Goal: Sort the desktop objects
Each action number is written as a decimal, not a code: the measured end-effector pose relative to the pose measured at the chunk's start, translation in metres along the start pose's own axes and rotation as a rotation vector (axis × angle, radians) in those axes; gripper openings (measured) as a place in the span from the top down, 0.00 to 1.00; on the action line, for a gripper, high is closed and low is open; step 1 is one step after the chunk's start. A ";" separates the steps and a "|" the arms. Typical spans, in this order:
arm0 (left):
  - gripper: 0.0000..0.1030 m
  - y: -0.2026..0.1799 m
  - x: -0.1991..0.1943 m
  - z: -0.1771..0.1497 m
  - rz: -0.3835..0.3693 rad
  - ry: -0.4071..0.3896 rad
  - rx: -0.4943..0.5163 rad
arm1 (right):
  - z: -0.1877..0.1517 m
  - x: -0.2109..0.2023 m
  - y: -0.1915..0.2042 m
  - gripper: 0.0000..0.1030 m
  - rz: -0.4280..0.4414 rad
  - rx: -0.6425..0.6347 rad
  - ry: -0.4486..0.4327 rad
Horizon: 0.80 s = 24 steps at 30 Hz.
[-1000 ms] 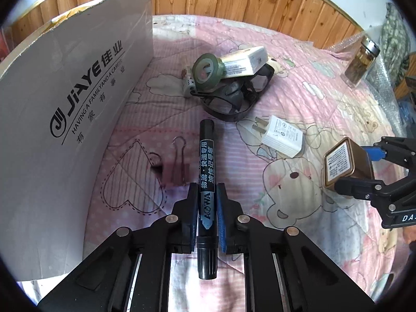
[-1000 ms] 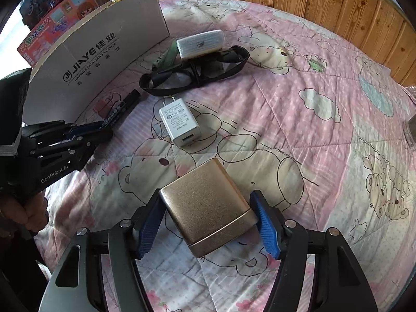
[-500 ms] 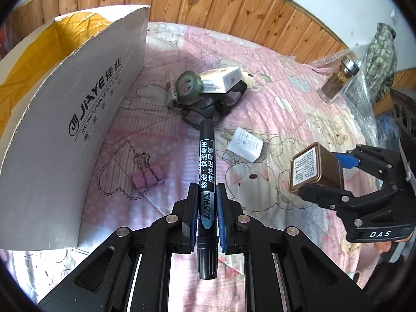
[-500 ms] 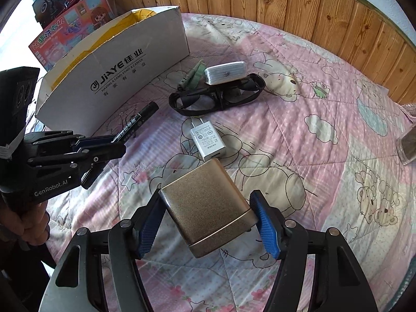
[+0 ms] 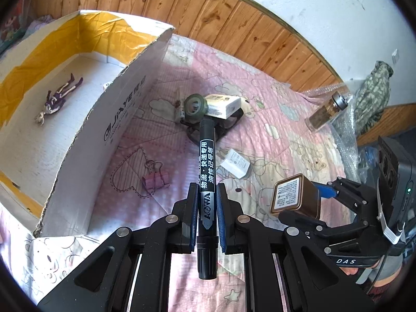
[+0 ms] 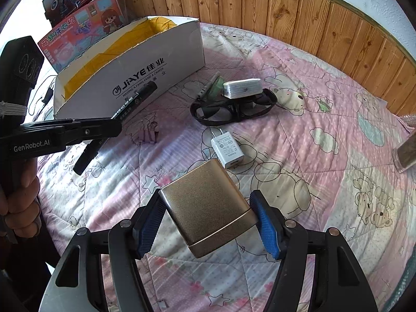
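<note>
Your left hand-held gripper [image 5: 206, 213] pinches a black marker [image 5: 206, 171] around its middle. The marker sticks out past the blue pads [image 5: 222, 215] toward the things on the bed, and its cap end hangs back between the black arms. Your right hand-held gripper [image 6: 208, 221] is spread wide but squeezes a gold box [image 6: 208, 205] between its blue pads; the box sits tilted, one corner down.

Both things are up in the air over the pink quilt [image 6: 299, 156]. Beside your left hand-held gripper stands the open cardboard box [image 5: 111, 119]. You can see only part of its inside: a small purple doll [image 5: 58, 97] lies on the bottom, and the near wall hides the rest.

On the quilt lie a pink clip [image 5: 156, 179], a white plug [image 6: 227, 149], and a pile farther back: black glasses [image 6: 234, 109] with a white box [image 6: 243, 87] on top and a green tape roll [image 5: 195, 105] leaning on it. In the left view the marker covers part of the glasses. A thin pen-like thing by the roll is too small to make out.

A jar [image 5: 326, 113] stands near the quilt's far edge; the right view cuts it off at the side. Your fingers [image 6: 22, 208] show at the left edge, mostly out of view.
</note>
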<state>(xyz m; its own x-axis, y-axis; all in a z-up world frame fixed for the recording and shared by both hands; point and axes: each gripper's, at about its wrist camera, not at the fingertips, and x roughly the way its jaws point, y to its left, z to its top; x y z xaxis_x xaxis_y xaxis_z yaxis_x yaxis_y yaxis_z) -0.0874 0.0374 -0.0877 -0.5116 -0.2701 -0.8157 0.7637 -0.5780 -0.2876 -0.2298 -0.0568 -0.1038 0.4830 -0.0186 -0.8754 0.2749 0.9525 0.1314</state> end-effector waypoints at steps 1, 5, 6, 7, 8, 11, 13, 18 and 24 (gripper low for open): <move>0.87 -0.004 -0.001 0.000 0.012 -0.005 0.012 | 0.001 -0.001 0.002 0.35 0.003 0.000 -0.002; 0.87 -0.015 -0.010 0.001 0.065 -0.045 0.056 | 0.004 -0.005 0.010 0.35 0.011 -0.002 -0.017; 0.87 -0.018 -0.013 0.001 0.079 -0.057 0.065 | 0.005 -0.007 0.012 0.35 0.012 -0.003 -0.022; 0.87 -0.021 -0.016 0.001 0.096 -0.072 0.079 | 0.006 -0.008 0.015 0.35 0.014 -0.005 -0.026; 0.87 -0.023 -0.019 0.002 0.105 -0.083 0.090 | 0.007 -0.009 0.017 0.35 0.015 -0.007 -0.030; 0.87 -0.028 -0.028 0.003 0.129 -0.109 0.096 | 0.011 -0.011 0.023 0.35 0.016 -0.008 -0.039; 0.87 -0.031 -0.034 0.003 0.143 -0.124 0.097 | 0.013 -0.014 0.027 0.35 0.018 -0.010 -0.046; 0.87 -0.032 -0.047 0.006 0.168 -0.148 0.072 | 0.021 -0.026 0.037 0.35 0.022 -0.016 -0.080; 0.87 -0.037 -0.065 0.010 0.192 -0.154 0.054 | 0.030 -0.041 0.048 0.35 0.030 -0.012 -0.126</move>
<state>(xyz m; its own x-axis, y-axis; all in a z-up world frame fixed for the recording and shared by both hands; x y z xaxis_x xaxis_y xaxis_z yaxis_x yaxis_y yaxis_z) -0.0869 0.0686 -0.0188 -0.4163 -0.4906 -0.7655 0.8326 -0.5439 -0.1042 -0.2118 -0.0199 -0.0473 0.5915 -0.0272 -0.8058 0.2488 0.9568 0.1503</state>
